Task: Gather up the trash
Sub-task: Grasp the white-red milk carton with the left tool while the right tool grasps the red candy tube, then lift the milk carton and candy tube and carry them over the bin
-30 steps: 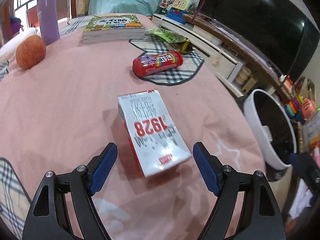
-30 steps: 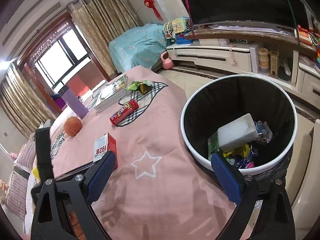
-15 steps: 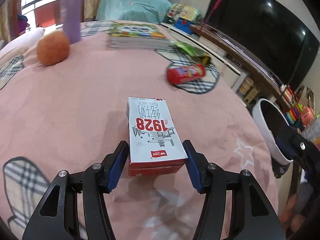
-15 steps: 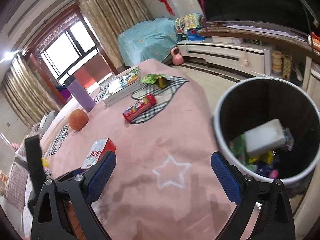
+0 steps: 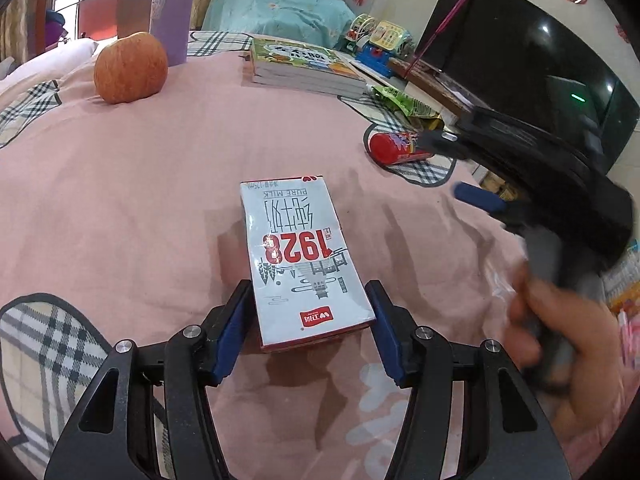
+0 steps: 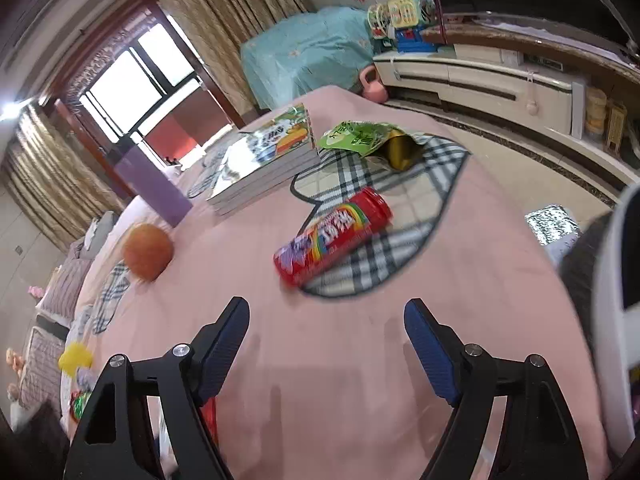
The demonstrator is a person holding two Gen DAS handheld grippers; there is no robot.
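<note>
Since a sec ago the left gripper [image 5: 310,322] closed onto the milk carton [image 5: 302,258], white w/ red "1928", lying flat on the pink cover [image 5: 160,168]. Right gripper [image 6: 326,342] jaws were just narrowing, nothing btwn them, now nearer the 1 red tube [image 6: 334,236]. Beyond that: 1 green wrapper [image 6: 362,138]. Bin [image 6: 616,264] cut off at the edge.

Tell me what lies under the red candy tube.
The red cylindrical candy tube rests on a black-and-white plaid patch of the pink bedspread. The fabric directly beneath it is hidden.
</note>
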